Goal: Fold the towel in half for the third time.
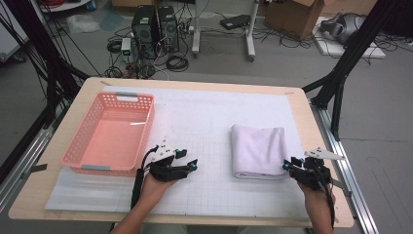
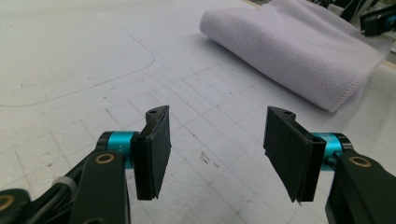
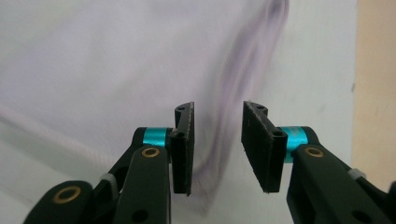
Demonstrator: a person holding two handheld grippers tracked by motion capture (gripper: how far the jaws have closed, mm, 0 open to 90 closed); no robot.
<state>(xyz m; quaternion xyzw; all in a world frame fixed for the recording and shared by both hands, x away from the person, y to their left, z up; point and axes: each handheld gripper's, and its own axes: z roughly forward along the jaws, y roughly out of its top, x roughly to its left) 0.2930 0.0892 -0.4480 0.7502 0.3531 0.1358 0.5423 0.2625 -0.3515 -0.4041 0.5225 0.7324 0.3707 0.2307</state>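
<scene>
While no writing is legible, grid-ruled white mat [image 1: 195,122] covers wooden table [image 1: 311,126]; folded white towel [image 1: 258,151] at 3 o'clock, pink basket [image 1: 78,151] at 9. Left gripper [image 2: 217,154] wide open, empty; right gripper [image 3: 217,144] narrowly parted at towel's edge, gripping nothing. Cables, computer towers [image 1: 156,24] at 12.

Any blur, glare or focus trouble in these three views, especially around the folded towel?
High view: soft and low in detail, evenly lit, a small bright glint inside the pink basket. Left gripper view: sharp on the left tongs and the grid mat, the towel slightly soft. Right gripper view: the right tongs crisp, the towel behind them smeared by blur, its edge streaked.
</scene>
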